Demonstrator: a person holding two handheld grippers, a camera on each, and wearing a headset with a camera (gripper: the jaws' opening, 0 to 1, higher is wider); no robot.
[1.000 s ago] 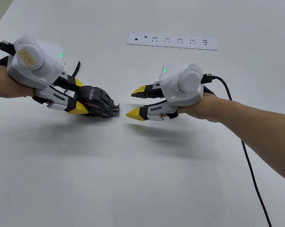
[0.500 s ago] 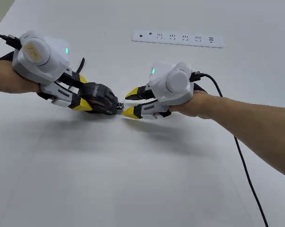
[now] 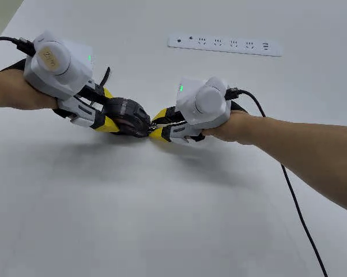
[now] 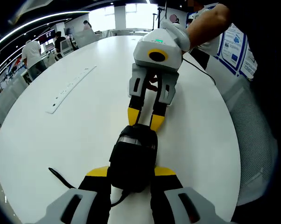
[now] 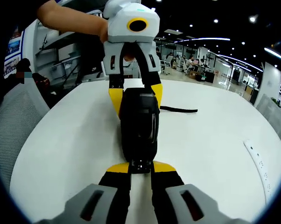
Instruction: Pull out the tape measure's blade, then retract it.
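Tape measure [image 3: 130, 115] in a black case sits low over the white table [image 3: 162, 231] in the head view, clamped between the yellow-tipped jaws of the left gripper [image 3: 108, 109], which comes in from the left. The right gripper [image 3: 157, 124] meets it nose to nose from the right, its tips set at the front end of the case. A white power strip [image 3: 225, 44] lies well apart at the far side of the table, and a black cable [image 3: 294, 202] trails back along the person's right forearm. In the left gripper view, the left gripper [image 4: 131, 171] has its jaws pressed against both flanks of the tape measure [image 4: 133, 156], and a thin black strap [image 4: 61, 176] runs off the case's rear onto the table. Facing it, the right gripper [image 4: 145, 118] points its tips at the case's front, a narrow gap between them. The power strip [image 4: 70, 88] lies to the left. In the right gripper view, the right gripper [image 5: 140, 167] holds its jaws narrowly apart on either side of the small metal end at the front of the tape measure [image 5: 139, 123]; whether they pinch it cannot be told. Beyond, the left gripper [image 5: 136, 97] grips the case's far end, the strap [image 5: 178, 110] lying just beside it.
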